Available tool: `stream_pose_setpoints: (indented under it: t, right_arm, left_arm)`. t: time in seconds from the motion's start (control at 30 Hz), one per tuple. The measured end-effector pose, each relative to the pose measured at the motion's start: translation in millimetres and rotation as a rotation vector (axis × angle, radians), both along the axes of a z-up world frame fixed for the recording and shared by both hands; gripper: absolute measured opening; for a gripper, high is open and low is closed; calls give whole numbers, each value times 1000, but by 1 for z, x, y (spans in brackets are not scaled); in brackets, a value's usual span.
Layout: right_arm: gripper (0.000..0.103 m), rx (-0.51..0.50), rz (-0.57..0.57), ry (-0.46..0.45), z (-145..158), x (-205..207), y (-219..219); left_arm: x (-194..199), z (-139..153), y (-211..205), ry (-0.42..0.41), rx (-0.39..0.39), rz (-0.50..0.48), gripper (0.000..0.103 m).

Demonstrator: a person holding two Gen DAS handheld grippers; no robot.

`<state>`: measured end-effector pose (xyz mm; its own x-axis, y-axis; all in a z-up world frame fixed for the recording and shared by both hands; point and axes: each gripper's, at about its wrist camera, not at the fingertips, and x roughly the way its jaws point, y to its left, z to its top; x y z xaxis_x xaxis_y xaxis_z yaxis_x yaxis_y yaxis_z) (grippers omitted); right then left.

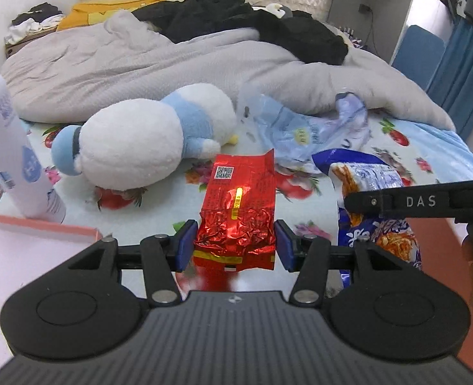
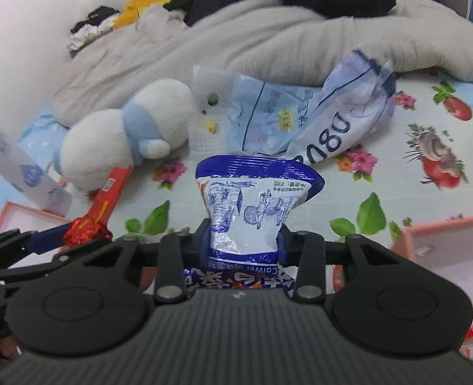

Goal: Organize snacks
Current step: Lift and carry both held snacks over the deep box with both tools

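My left gripper (image 1: 235, 245) is shut on a red foil snack packet (image 1: 238, 199), its blue pads pressing the crinkled lower part, and the packet hangs above the flowered bedsheet. In the right wrist view the same red packet (image 2: 103, 207) shows at the left, clamped in that gripper. My right gripper (image 2: 244, 240) is shut on a blue and white snack bag (image 2: 255, 202), squeezing its waist so the top flares out. That bag (image 1: 373, 199) appears at the right of the left wrist view, under the right gripper's black finger (image 1: 397, 200).
A white and blue plush toy (image 1: 146, 138) lies on the sheet ahead. Behind it lie empty pale blue plastic bags (image 2: 300, 118) and a grey quilt (image 1: 140, 61). A white spray can (image 1: 15, 147) stands left by a pink box (image 1: 37, 250). Another pink box (image 2: 454, 250) sits right.
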<state>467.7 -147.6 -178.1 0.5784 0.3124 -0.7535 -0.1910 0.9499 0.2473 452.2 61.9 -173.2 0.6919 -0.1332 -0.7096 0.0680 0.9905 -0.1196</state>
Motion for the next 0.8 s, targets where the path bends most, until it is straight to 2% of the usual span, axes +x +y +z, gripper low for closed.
stream_pose_setpoints:
  t: [0.1,0.2,0.27,0.43,0.73,0.8]
  right_arm:
    - [41,-13,10,-17,18,-20,-6]
    - [41,-11,9,-25,34,-39,-14]
    - [41,-13,6,-40,45,-52,-21]
    - [41,19,5,-72,73,-91,-37]
    - [41,66,1,-103,103,-160,-65]
    - [41,50,6,-121,109,-171,-70]
  left_arm:
    - [-21,22,-5,-14,-9,14,57]
    - [-42,43,-5,-18,-67,29,57]
    - [-56,57,-9,-30,-74,32,57]
    - [-91,87,-13,-52,-115,39,57]
    - [-144,102,-25,-51,-137,36,57]
    - [-155,105,-27,-54,-149,35,57]
